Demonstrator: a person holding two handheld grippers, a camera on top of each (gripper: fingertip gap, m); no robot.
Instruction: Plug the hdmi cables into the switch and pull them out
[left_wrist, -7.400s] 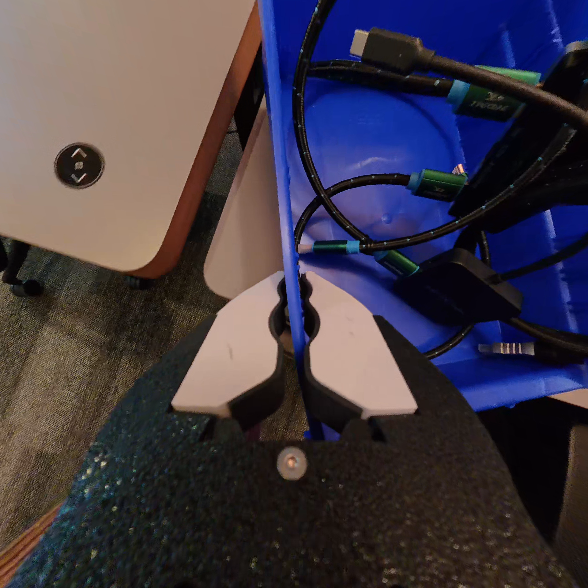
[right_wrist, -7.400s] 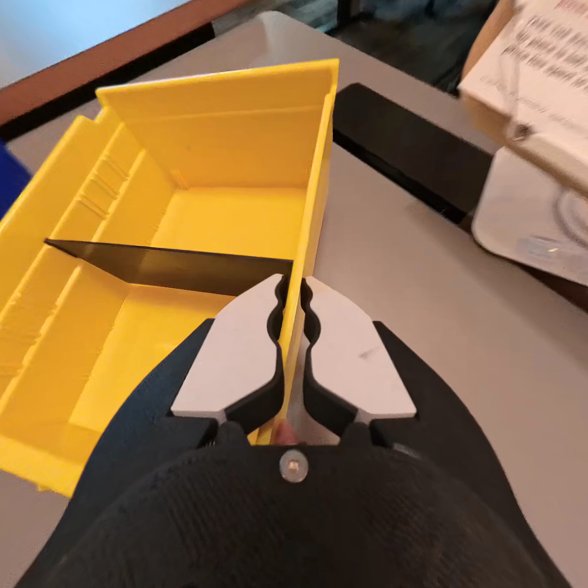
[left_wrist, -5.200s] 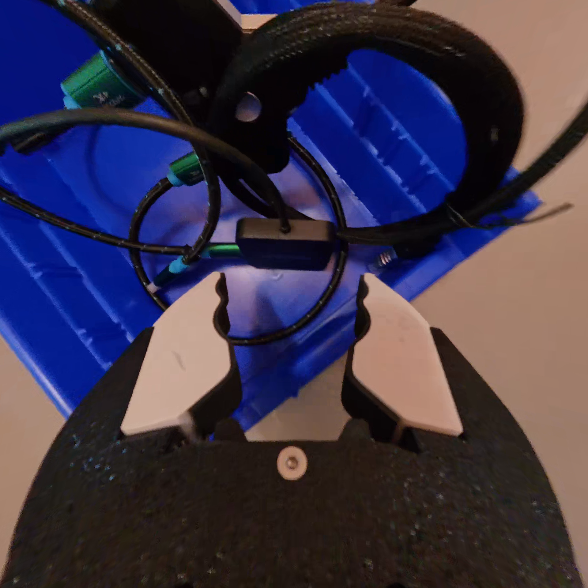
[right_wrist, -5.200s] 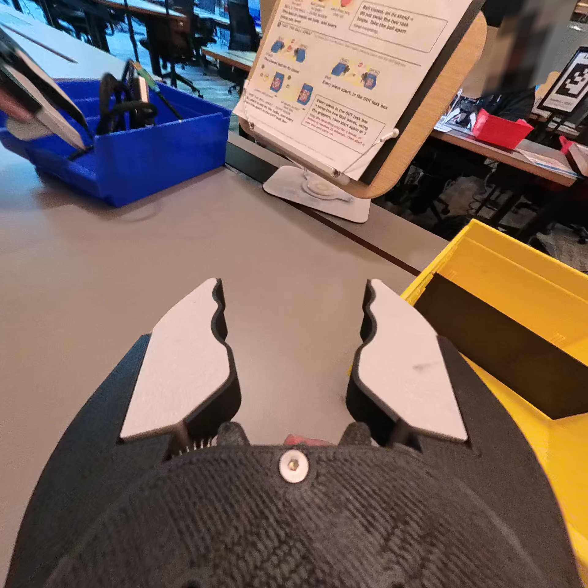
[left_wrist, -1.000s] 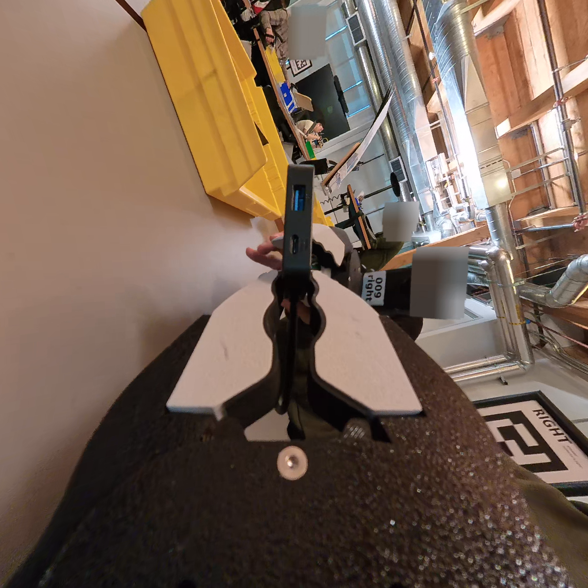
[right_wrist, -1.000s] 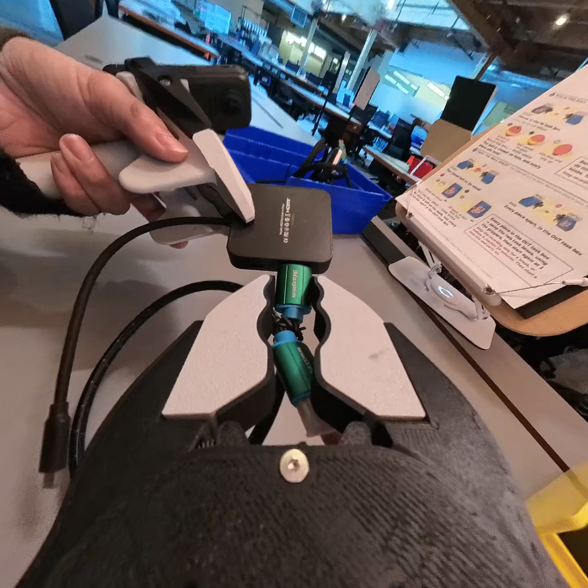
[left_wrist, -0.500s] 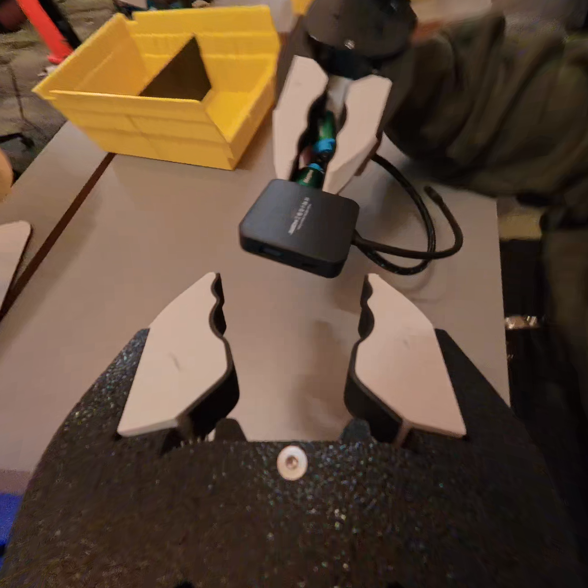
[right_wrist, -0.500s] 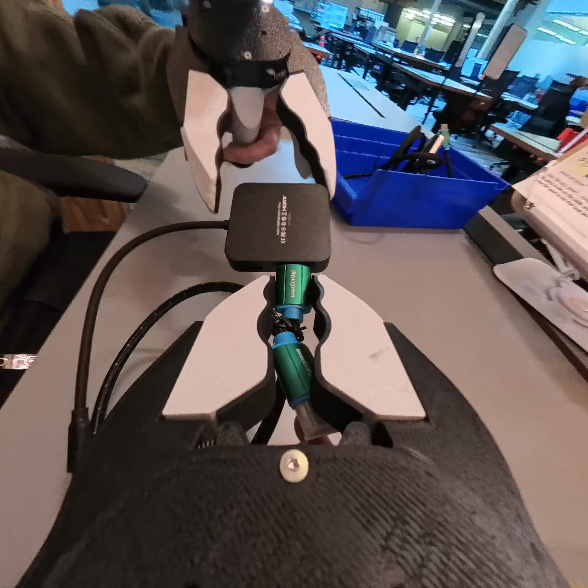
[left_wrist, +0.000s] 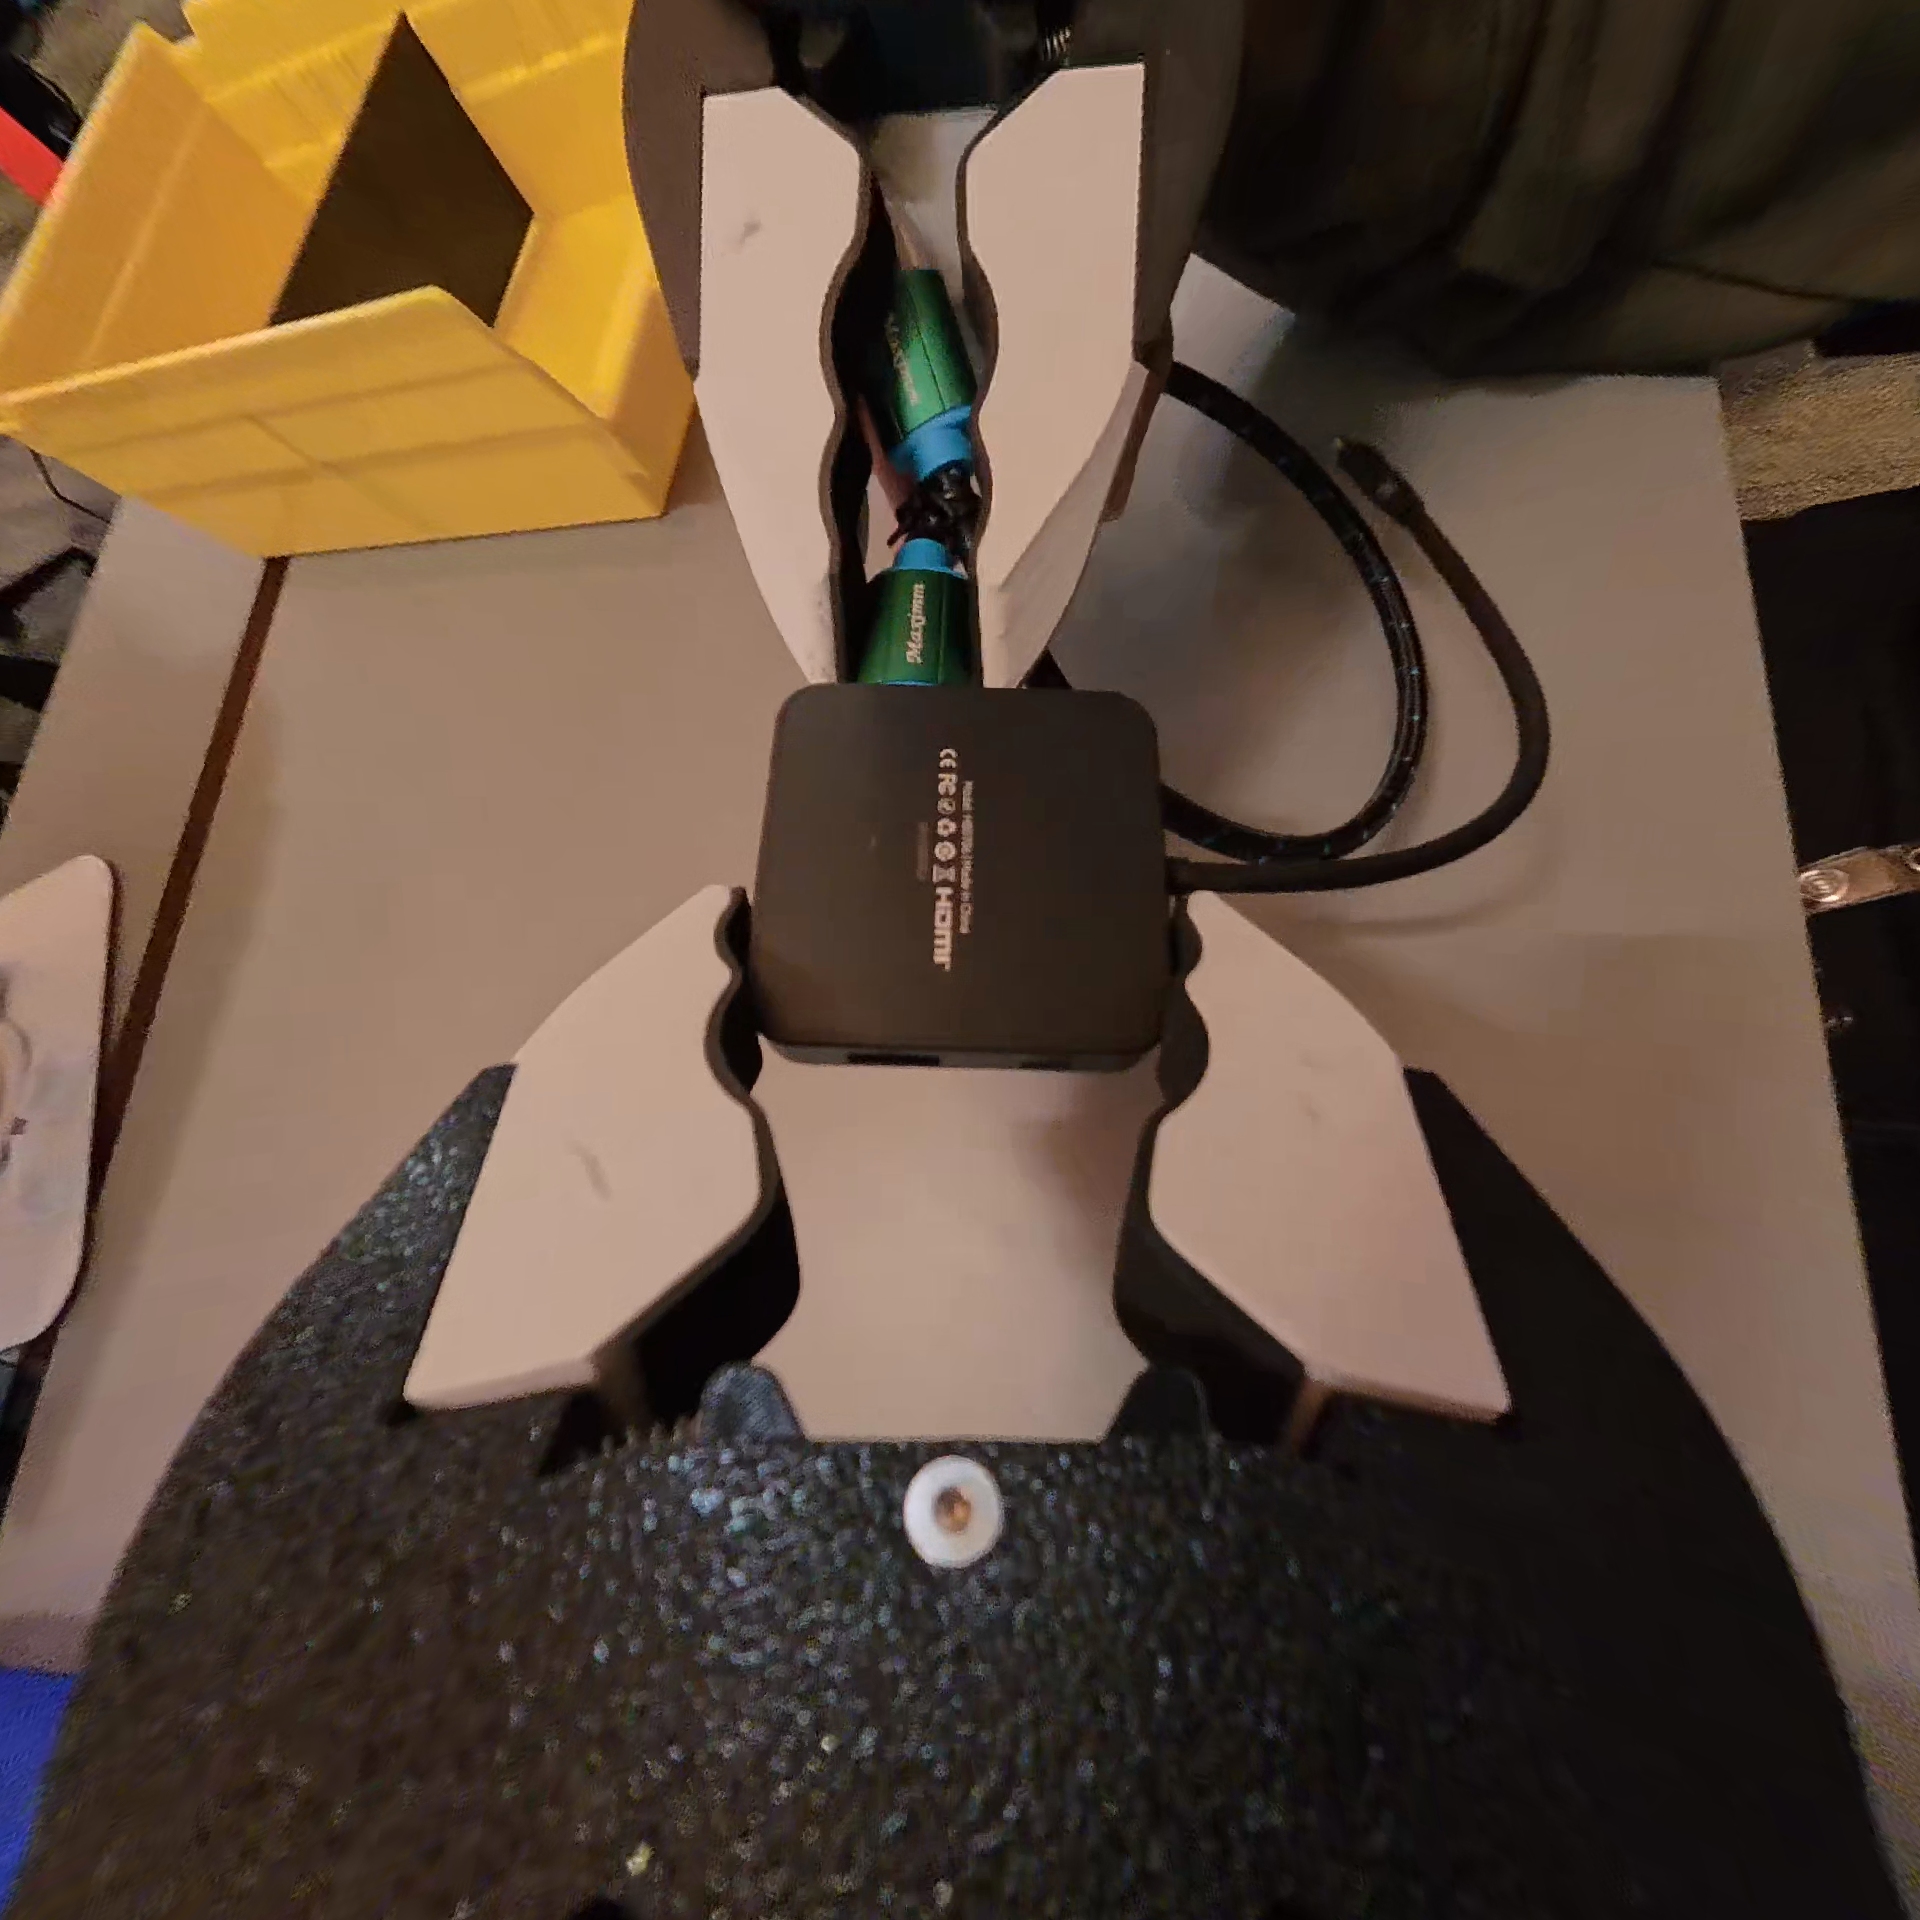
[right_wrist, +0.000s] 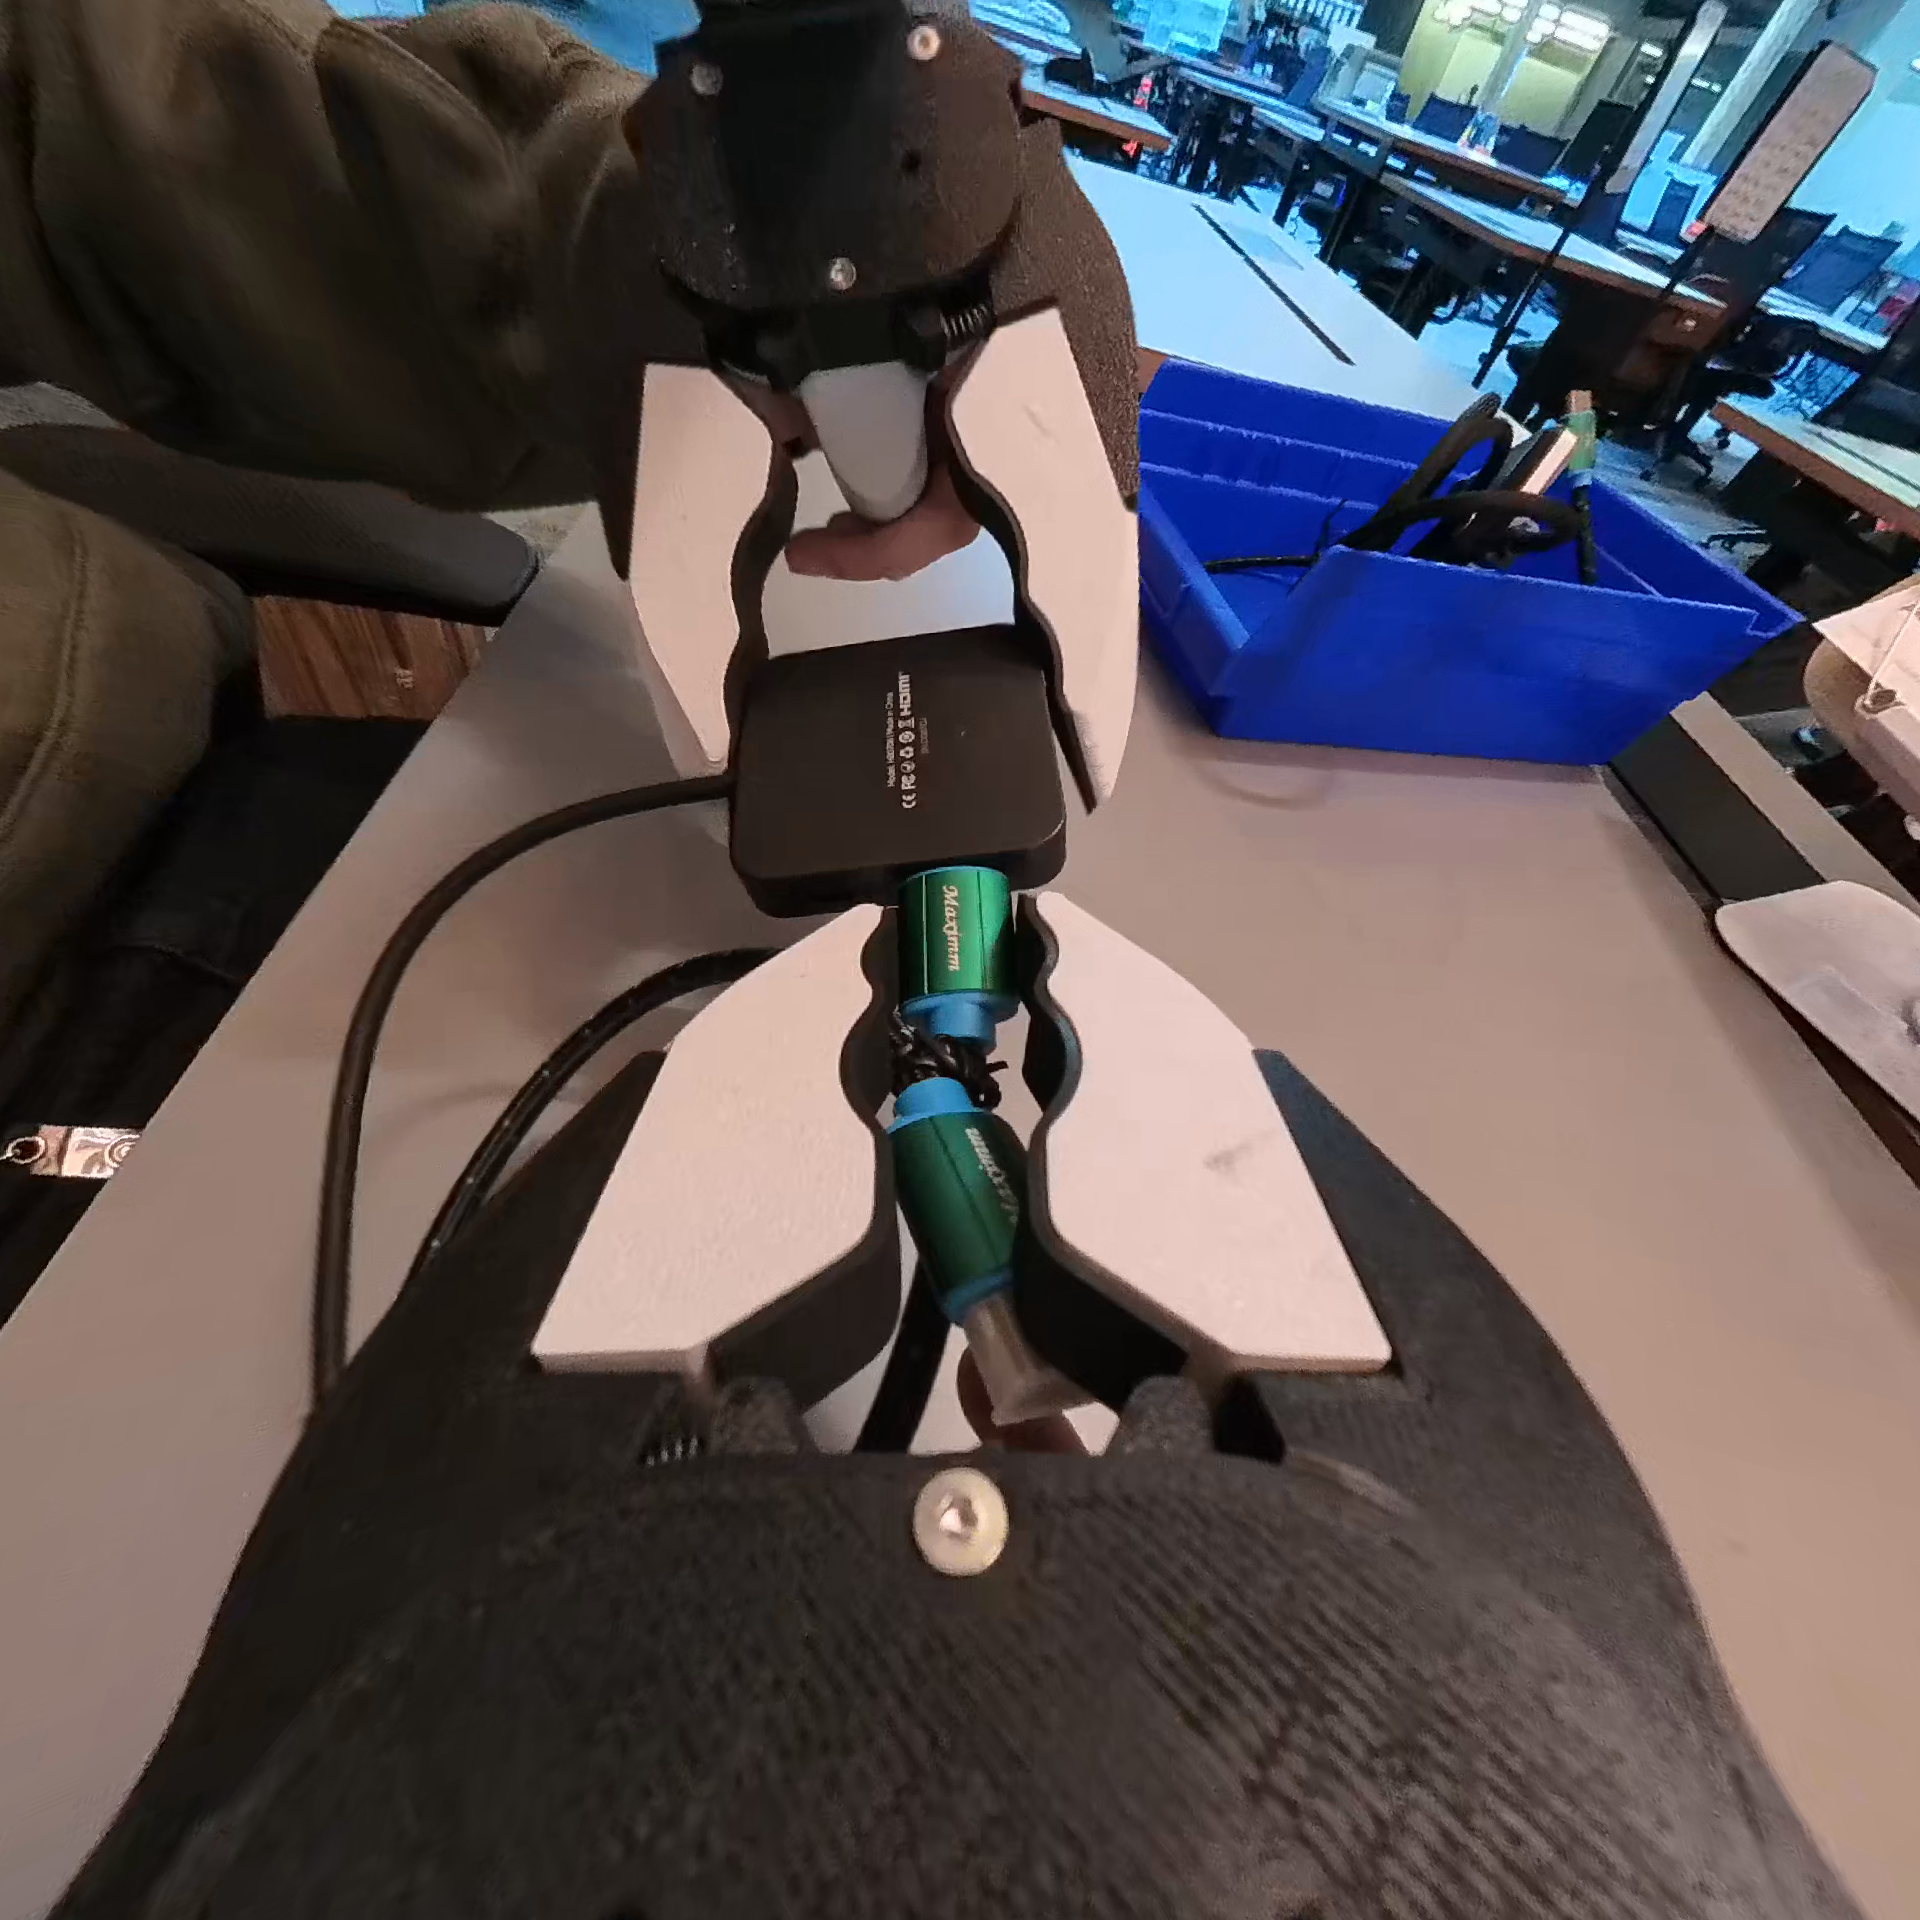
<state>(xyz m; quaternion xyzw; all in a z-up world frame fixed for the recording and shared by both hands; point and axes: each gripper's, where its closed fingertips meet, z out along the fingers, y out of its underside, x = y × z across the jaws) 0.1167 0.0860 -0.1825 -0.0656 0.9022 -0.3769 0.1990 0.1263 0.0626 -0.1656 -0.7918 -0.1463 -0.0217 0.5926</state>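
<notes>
The black square switch lies flat just above the grey table. My left gripper is shut on the switch, one finger against each side; it also shows in the right wrist view. My right gripper is shut on a green HDMI plug that sits in the switch's port. A second green plug of the same short cable lies loose further back between the right fingers. The right gripper also shows in the left wrist view.
A yellow bin stands at the far left in the left wrist view. A blue bin holds more cables. The switch's black lead loops over the table. A white stand base is at the right. A person's sleeve is behind.
My left gripper let go of the switch's edge, turned, then moved forward and closed on its two sides. My right gripper kept its hold on the plug.
</notes>
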